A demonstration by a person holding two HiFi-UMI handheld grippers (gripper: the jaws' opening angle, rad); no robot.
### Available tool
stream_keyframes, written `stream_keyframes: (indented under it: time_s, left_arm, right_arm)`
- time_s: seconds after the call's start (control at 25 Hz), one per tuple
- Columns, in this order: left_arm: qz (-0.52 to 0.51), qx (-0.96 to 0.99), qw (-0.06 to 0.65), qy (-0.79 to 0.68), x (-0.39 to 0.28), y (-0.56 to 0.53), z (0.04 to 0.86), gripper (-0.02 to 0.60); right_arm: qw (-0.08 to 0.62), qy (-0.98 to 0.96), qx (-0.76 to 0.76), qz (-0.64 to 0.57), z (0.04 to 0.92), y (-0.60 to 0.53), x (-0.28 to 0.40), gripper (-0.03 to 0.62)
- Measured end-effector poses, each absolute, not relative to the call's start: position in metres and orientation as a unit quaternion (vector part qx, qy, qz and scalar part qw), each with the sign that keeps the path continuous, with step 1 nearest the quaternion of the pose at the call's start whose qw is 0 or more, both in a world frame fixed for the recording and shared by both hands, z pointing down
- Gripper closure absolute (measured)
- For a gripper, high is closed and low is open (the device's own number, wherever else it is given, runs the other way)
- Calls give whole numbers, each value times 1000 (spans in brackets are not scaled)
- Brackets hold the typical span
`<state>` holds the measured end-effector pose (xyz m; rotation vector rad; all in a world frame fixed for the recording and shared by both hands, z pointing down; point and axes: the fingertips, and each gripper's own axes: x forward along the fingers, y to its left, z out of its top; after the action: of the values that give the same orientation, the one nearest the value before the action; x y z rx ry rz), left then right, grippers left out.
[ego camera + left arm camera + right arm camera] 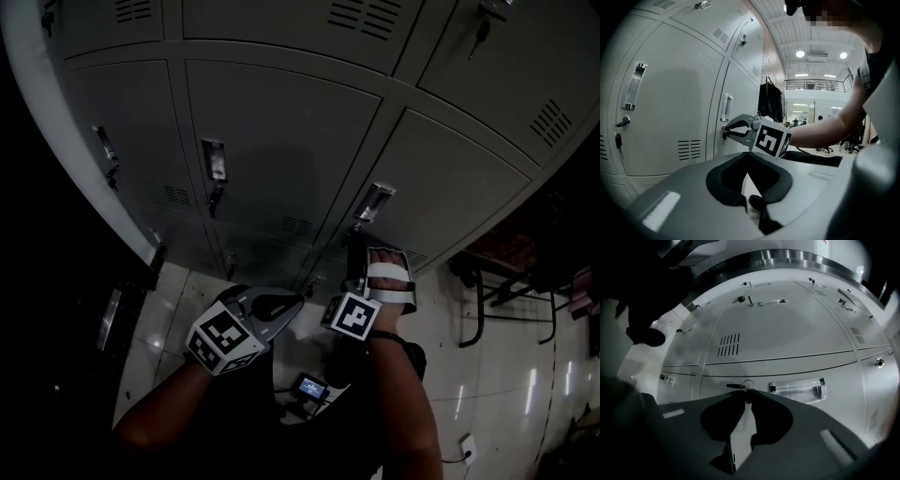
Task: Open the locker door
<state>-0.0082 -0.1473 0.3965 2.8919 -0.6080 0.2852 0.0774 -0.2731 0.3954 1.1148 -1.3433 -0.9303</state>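
Observation:
A grey locker door (pixel 441 197) has a chrome recessed handle (pixel 375 201) with a lock just below it. My right gripper (pixel 356 251) reaches up to that lock. In the right gripper view its tips (pixel 749 394) are shut on the key (pixel 748 385), whose ring shows above them, beside the handle (pixel 797 388). The left gripper view shows the same grip from the side, with the right gripper (pixel 725 132) at the lock under the handle (pixel 725 107). My left gripper (pixel 296 303) hangs back from the lockers, tips together (pixel 746 157), holding nothing. The door lies flush with its neighbours.
Neighbouring locker doors carry the same handles (pixel 214 164), some with keys hanging (pixel 618 139). The bank's left end (pixel 56 141) borders a dark area. A chair frame (pixel 487 300) stands at the right on the tiled floor, and a small device (pixel 309 384) lies below my hands.

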Motion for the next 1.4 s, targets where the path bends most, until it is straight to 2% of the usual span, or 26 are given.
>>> stream_keyframes:
  time_s: [0.64, 1.4]
  left_arm:
    - [104, 970, 83, -203, -5, -147, 398, 569]
    - [115, 971, 80, -195, 6, -146, 401, 569]
  right_arm:
    - [505, -615, 446, -410, 391, -176, 85, 549]
    - [540, -597, 462, -373, 393, -86, 155, 549]
